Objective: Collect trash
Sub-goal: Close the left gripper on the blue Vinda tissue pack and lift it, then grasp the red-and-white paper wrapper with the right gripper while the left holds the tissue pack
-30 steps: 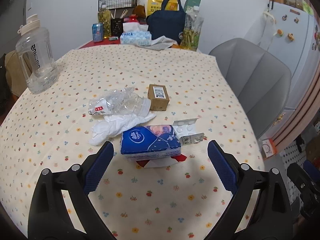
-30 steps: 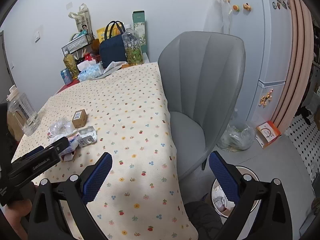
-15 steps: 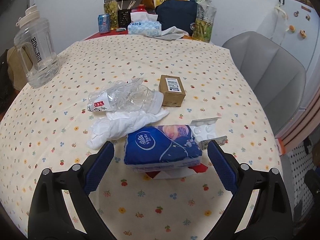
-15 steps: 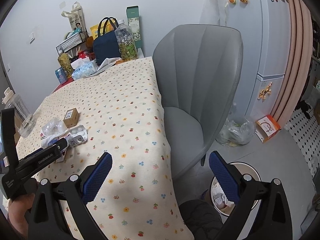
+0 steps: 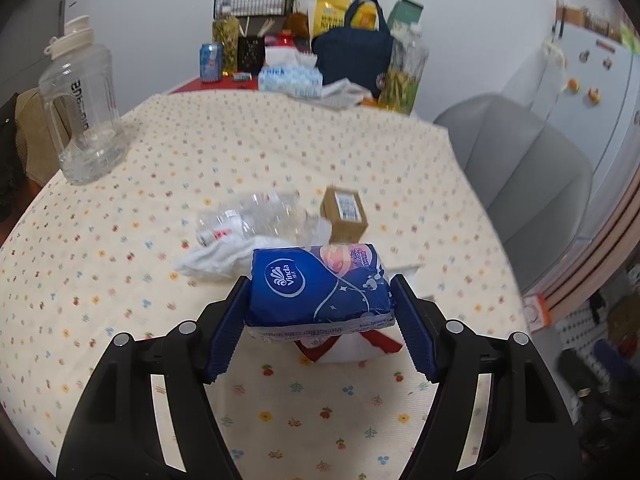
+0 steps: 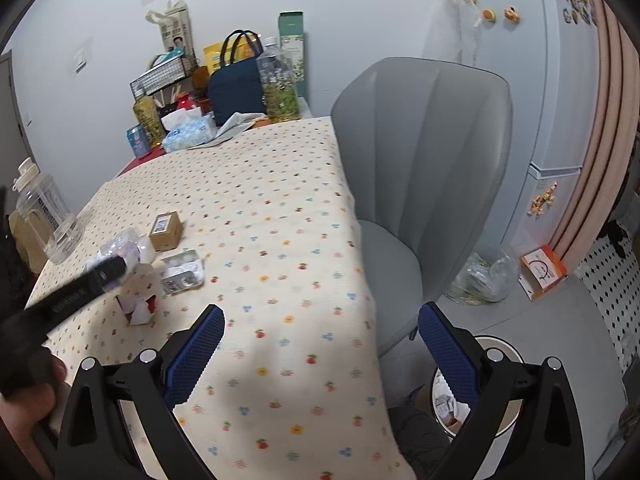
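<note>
A cream tablecloth dotted with small fruit prints [image 5: 168, 184] covers the table that fills both views, with a white wall behind it and a grey padded chair [image 6: 424, 168] at the right of the right wrist frame. In the lower centre of the left wrist frame we see our left gripper [image 5: 320, 312] with its blue ribbed pads pressed on both ends of a blue plastic pack of Vinda tissues [image 5: 318, 290]; its jaws have just been closing onto it. The pack appears to sit clear of the cloth, above a white and red carton scrap [image 5: 348, 348]. Just behind the pack, mid-frame, lie a crumpled white tissue [image 5: 212, 258], a crushed clear plastic bottle [image 5: 256, 218] and a small brown cardboard box [image 5: 345, 218]. A large clear water jug [image 5: 82, 108] stands at the upper left. In the right wrist frame our right gripper [image 6: 320, 354] hangs wide and empty over the table's edge, and a round bin with a white rim [image 6: 496, 392] stands on the floor at the lower right.
</note>
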A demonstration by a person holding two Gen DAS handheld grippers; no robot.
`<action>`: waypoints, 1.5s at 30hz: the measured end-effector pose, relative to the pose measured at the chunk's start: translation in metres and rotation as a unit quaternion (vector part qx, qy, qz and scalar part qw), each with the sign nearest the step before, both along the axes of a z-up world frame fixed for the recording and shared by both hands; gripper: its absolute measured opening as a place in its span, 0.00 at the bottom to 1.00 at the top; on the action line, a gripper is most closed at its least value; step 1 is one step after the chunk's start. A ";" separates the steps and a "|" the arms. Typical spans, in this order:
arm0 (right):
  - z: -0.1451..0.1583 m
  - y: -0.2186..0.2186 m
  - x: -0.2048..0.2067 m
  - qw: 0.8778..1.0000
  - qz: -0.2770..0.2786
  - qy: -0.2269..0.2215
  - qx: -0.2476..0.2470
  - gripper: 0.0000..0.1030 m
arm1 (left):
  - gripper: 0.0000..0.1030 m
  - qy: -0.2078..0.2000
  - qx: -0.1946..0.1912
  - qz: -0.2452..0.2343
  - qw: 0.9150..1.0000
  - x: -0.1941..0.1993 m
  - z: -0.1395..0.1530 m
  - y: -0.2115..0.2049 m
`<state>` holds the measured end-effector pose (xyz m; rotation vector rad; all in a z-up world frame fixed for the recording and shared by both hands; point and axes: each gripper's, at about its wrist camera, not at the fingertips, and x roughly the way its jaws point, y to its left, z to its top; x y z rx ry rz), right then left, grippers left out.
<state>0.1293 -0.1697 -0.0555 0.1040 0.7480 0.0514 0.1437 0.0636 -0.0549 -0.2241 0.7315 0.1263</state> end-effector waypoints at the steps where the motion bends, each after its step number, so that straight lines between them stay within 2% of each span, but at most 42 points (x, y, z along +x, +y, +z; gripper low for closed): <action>1: 0.000 0.003 0.000 1.000 0.003 0.000 -0.001 0.92 | 0.68 -0.006 -0.006 -0.001 1.000 -0.003 0.005 0.003; 7: 0.003 0.029 0.001 1.000 0.027 -0.002 -0.007 0.92 | 0.68 -0.031 -0.008 0.015 0.999 -0.016 0.021 0.021; 14: 0.001 0.066 0.003 0.998 0.067 0.003 -0.010 0.88 | 0.68 -0.019 -0.008 0.049 0.999 -0.022 0.006 0.053; 22: -0.008 0.104 0.009 0.994 0.109 0.020 -0.010 0.77 | 0.68 -0.008 0.006 0.071 0.997 -0.026 -0.009 0.076; 33: -0.030 0.140 0.031 0.988 0.140 0.059 -0.002 0.58 | 0.68 0.008 -0.002 0.086 0.996 -0.020 -0.028 0.096; 38: -0.040 0.148 0.038 0.986 0.147 0.075 0.000 0.53 | 0.68 0.018 -0.007 0.086 0.996 -0.015 -0.038 0.097; 42: -0.044 0.154 0.041 0.985 0.154 0.084 -0.002 0.41 | 0.68 0.017 -0.010 0.086 0.996 -0.016 -0.038 0.097; 44: -0.044 0.158 0.041 0.984 0.158 0.083 -0.005 0.31 | 0.68 0.017 -0.012 0.085 0.996 -0.016 -0.038 0.098; 45: -0.043 0.158 0.040 0.984 0.157 0.082 -0.010 0.18 | 0.68 0.017 -0.012 0.084 0.996 -0.016 -0.038 0.098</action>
